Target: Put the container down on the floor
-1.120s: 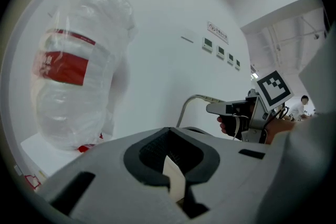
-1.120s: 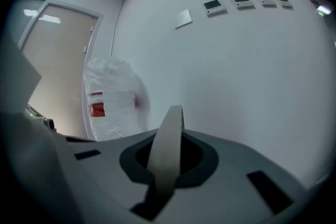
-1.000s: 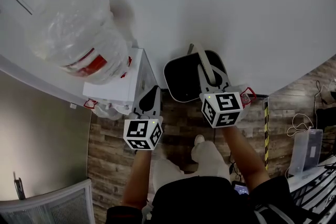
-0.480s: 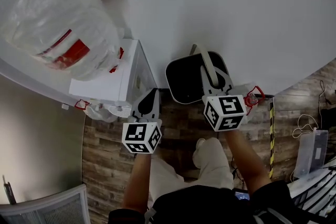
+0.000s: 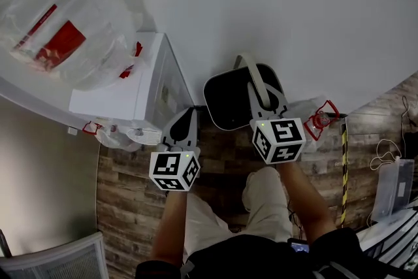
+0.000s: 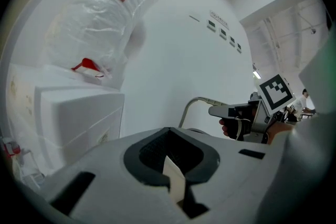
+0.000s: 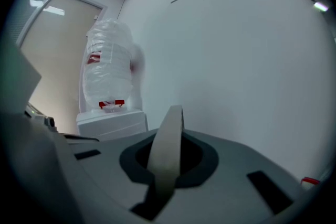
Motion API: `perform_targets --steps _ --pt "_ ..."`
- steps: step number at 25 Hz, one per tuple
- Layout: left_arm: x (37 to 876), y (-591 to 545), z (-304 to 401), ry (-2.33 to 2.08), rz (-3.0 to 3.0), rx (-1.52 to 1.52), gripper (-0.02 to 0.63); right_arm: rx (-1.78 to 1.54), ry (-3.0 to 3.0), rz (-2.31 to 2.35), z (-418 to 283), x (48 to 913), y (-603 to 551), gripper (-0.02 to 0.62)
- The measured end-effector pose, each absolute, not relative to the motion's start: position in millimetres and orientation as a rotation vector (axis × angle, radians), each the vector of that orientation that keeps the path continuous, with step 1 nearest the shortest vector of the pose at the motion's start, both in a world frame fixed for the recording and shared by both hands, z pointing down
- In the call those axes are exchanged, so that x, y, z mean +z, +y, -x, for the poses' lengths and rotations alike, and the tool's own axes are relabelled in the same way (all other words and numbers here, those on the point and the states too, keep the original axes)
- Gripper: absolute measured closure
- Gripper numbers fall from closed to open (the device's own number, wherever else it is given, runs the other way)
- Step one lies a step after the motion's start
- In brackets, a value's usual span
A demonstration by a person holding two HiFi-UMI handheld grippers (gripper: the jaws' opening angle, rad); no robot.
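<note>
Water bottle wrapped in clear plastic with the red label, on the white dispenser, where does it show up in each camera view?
Head view: clear plastic-wrapped water bottle in the top left corner.
Left gripper view: bottle at upper left, leaning right.
Right gripper view: bottle left of centre, upright.
Shared landmark: white box-shaped dispenser directly beneath it in all three.

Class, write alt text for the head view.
The right tongs grip the pale handle of a dark container near a white wall; the left tongs, shut, sit beside a white water dispenser.
</note>
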State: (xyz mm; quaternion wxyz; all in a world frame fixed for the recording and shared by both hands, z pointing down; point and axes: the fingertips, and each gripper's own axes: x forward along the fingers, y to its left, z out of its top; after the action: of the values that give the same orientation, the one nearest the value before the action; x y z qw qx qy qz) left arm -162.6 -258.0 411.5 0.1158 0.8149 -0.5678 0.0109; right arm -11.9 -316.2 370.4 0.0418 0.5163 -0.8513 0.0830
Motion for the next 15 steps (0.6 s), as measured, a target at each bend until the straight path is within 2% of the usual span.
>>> perform_targets --steps 15 --pt "510 -265 164 -1.710 -2.445 0.090 0.589 0.256 -2.610 -1.595 10 480 -328 0.561"
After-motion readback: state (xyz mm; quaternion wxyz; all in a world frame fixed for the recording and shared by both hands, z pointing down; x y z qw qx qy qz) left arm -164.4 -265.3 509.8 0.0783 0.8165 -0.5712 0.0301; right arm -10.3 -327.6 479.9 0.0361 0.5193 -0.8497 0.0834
